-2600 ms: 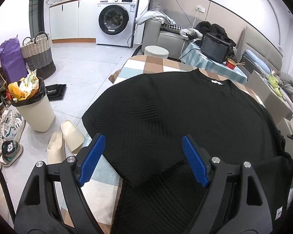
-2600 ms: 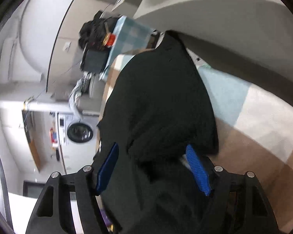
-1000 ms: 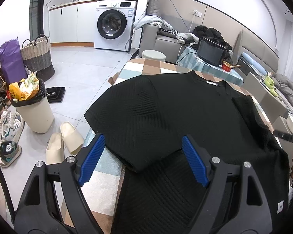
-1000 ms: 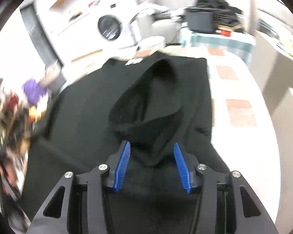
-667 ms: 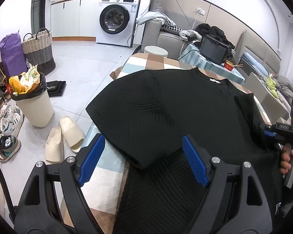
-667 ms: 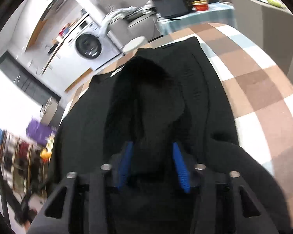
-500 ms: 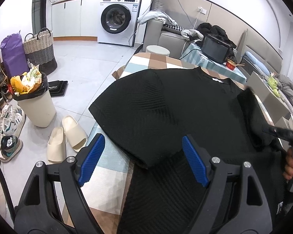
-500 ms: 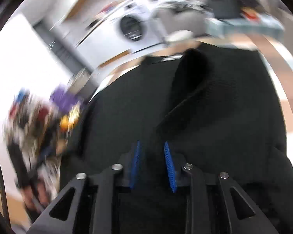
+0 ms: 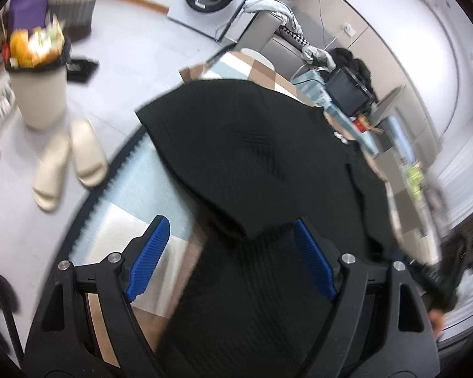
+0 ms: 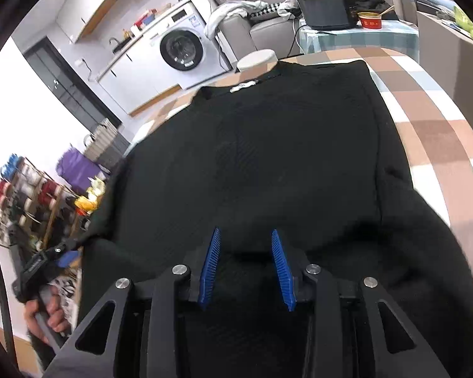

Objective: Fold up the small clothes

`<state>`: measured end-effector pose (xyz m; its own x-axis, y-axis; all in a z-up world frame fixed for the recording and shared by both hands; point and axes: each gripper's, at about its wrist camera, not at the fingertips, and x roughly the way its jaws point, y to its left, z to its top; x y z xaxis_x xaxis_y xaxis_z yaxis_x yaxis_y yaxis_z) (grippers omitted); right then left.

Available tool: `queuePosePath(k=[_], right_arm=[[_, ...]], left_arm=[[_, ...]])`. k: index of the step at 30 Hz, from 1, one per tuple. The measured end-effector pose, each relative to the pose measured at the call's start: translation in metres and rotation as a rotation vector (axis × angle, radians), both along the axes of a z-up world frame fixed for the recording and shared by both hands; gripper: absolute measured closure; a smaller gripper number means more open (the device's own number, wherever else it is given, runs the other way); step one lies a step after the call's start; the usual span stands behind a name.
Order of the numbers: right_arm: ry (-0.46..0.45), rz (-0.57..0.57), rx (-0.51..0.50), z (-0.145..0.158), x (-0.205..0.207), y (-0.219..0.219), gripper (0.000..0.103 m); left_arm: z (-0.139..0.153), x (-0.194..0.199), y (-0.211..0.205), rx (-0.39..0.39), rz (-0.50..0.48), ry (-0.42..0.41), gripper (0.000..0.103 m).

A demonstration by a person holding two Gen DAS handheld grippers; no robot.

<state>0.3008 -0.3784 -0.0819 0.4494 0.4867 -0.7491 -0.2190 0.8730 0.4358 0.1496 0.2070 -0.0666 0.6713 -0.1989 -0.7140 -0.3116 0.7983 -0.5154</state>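
Since sleeve dropped flat on shirt (image 10: 268, 163), right gripper (image 10: 246, 267) fingers reopening (empty); left gripper (image 9: 233, 261) wide, empty.

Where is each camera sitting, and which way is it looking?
Left wrist: sits on the left tongs, looking down their open blue pads at the black knitted top; the other hand shows at right.
Right wrist: sits on the right tongs, looking along the top toward its collar; the left hand shows.
Shared: the top, checked tablecloth, white washing machine.
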Motion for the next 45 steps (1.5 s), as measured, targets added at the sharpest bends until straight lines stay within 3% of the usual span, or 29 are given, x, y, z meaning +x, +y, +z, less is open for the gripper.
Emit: queuePosePath(k=[2, 4, 7, 8, 10, 11, 14, 18, 22, 26, 28, 30, 31, 33, 37, 40, 45], right_arm=[[-0.007, -0.009, 0.022, 0.003, -0.012, 0.001, 0.064], [-0.01, -0.021, 0.045, 0.002, -0.021, 0.004, 0.064], [-0.01, -0.03, 0.044, -0.001, -0.032, 0.014, 0.064], [-0.014, -0.037, 0.038, -0.001, -0.037, 0.017, 0.064], [-0.019, -0.038, 0.023, -0.003, -0.043, 0.025, 0.064], [-0.031, -0.028, 0.027, -0.004, -0.047, 0.026, 0.064], [-0.026, -0.04, 0.016, -0.011, -0.052, 0.023, 0.064], [-0.003, -0.071, 0.019, -0.018, -0.05, 0.011, 0.064], [-0.005, -0.069, 0.048, -0.018, -0.049, 0.003, 0.064], [-0.016, -0.075, 0.053, -0.012, -0.048, -0.007, 0.064], [-0.023, -0.083, 0.051, -0.009, -0.05, -0.013, 0.063], [-0.032, -0.094, 0.043, -0.007, -0.052, -0.02, 0.062], [-0.033, -0.104, 0.036, -0.006, -0.053, -0.024, 0.062], [-0.027, -0.116, 0.025, -0.006, -0.054, -0.029, 0.062], [-0.023, -0.117, -0.011, -0.006, -0.054, -0.029, 0.062], [-0.019, -0.117, -0.038, -0.006, -0.053, -0.023, 0.062], [-0.01, -0.091, -0.075, -0.005, -0.05, -0.006, 0.062]], left_arm=[[-0.008, 0.007, 0.004, -0.027, 0.003, 0.017, 0.024], [-0.018, 0.021, 0.008, -0.063, -0.006, 0.033, 0.031], [-0.025, 0.038, 0.014, -0.075, 0.007, 0.042, 0.063], [-0.025, 0.043, 0.016, -0.068, 0.013, 0.046, 0.08], [-0.023, 0.052, 0.018, -0.04, 0.04, 0.048, 0.095], [-0.017, 0.057, 0.017, 0.013, 0.059, 0.048, 0.101], [0.008, 0.069, 0.009, 0.156, 0.08, 0.027, 0.101], [0.048, 0.092, -0.02, 0.29, 0.047, -0.025, 0.101], [0.079, 0.125, -0.081, 0.351, -0.062, -0.094, 0.101], [0.075, 0.158, -0.159, 0.313, -0.271, -0.095, 0.098], [0.064, 0.167, -0.185, 0.278, -0.347, -0.062, 0.082], [0.057, 0.167, -0.201, 0.261, -0.391, -0.046, 0.05], [0.056, 0.164, -0.206, 0.272, -0.395, -0.049, 0.045], [0.059, 0.154, -0.206, 0.301, -0.402, -0.077, 0.038], [0.058, 0.115, -0.188, 0.316, -0.394, -0.098, 0.033], [0.05, 0.083, -0.15, 0.333, -0.337, -0.096, 0.031], [0.025, 0.082, -0.099, 0.25, -0.254, -0.069, 0.032]])
